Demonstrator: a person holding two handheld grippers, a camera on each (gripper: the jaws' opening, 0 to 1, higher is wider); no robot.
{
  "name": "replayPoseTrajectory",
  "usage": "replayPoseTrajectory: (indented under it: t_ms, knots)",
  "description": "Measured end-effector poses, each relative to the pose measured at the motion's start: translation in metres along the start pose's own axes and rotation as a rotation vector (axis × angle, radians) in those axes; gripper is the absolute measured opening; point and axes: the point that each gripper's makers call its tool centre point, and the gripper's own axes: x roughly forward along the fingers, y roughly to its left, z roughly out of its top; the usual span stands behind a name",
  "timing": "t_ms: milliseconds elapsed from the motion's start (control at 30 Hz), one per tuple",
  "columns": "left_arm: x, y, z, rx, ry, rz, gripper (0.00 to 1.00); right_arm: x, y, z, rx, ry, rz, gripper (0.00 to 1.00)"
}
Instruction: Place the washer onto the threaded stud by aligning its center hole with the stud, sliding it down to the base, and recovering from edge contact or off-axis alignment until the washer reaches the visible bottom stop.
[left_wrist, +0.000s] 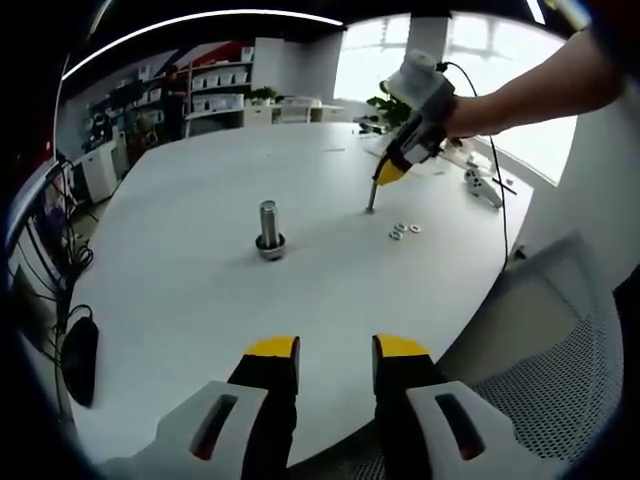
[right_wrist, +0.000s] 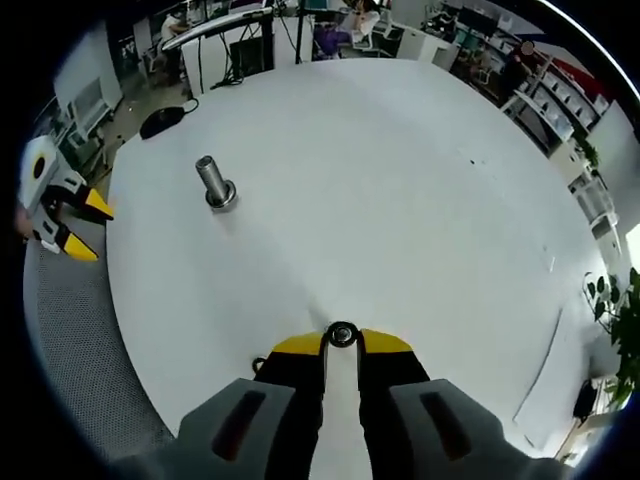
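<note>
So the right gripper (right_wrist: 342, 340) has its yellow tips pinched on a washer (right_wrist: 342, 334), held right at the very end of the jaws just over the white table (right_wrist: 400, 180). The threaded stud (right_wrist: 213, 183) stands upright well apart, up and left of it. The left gripper (left_wrist: 335, 350) hangs open with nothing in it, and spare washers (left_wrist: 403, 231) lie beside the right gripper's tip.

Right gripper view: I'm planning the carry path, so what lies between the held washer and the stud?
Only bare white table separates the washer from the threaded stud, in the right gripper view.
</note>
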Motion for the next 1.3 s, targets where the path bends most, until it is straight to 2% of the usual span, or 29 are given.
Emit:
replayPoseTrajectory:
  t_ms: [467, 800, 1300]
  knots:
    - [0.000, 0.000, 0.000, 0.001, 0.003, 0.003, 0.27, 0.006, -0.002, -0.006, -0.031, 0.043, 0.018, 0.13]
    - [0.001, 0.001, -0.002, -0.003, 0.008, 0.003, 0.26, 0.028, -0.001, -0.010, -0.050, 0.093, 0.047, 0.13]
    - [0.001, 0.002, -0.003, -0.009, 0.012, 0.003, 0.25, 0.043, 0.008, -0.027, -0.010, 0.155, 0.082, 0.14]
